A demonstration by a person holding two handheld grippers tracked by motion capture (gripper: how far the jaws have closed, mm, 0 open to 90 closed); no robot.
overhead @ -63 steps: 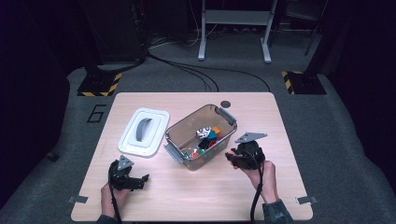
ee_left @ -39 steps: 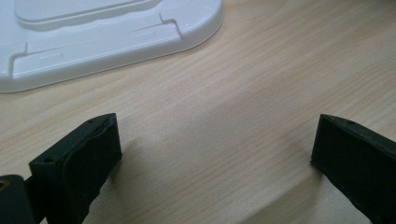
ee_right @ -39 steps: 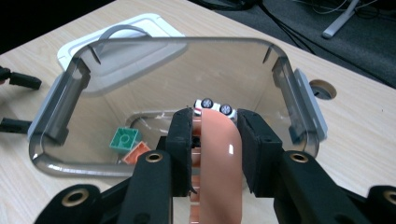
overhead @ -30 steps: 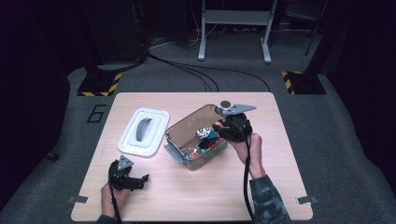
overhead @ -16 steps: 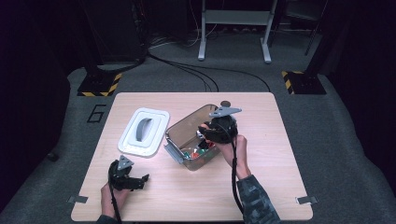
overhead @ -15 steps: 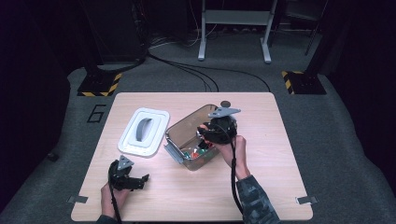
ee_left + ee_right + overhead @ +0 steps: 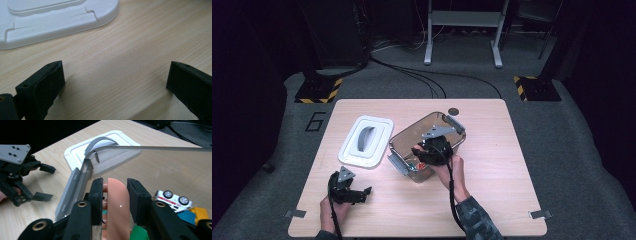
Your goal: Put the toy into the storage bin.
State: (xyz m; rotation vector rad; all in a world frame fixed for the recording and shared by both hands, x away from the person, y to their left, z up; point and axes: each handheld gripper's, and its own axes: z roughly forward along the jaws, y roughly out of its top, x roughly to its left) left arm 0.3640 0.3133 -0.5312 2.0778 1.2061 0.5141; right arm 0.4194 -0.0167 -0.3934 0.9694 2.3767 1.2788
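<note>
Our right tool [image 7: 115, 192], clamped on a pink toy [image 7: 117, 207], has come down over the clear bin [image 7: 404, 150]. It seems ready to drop. Our left tool [image 7: 348, 187] rests wide open on the counter [image 7: 512, 165].

The left gripper [image 7: 113, 85] holds its two black jaws wide apart just above the pale wooden table [image 7: 130, 50] with nothing between them, while the rounded corner of a white plastic lid [image 7: 57, 17] lies on the wood beyond the jaw tips.
</note>
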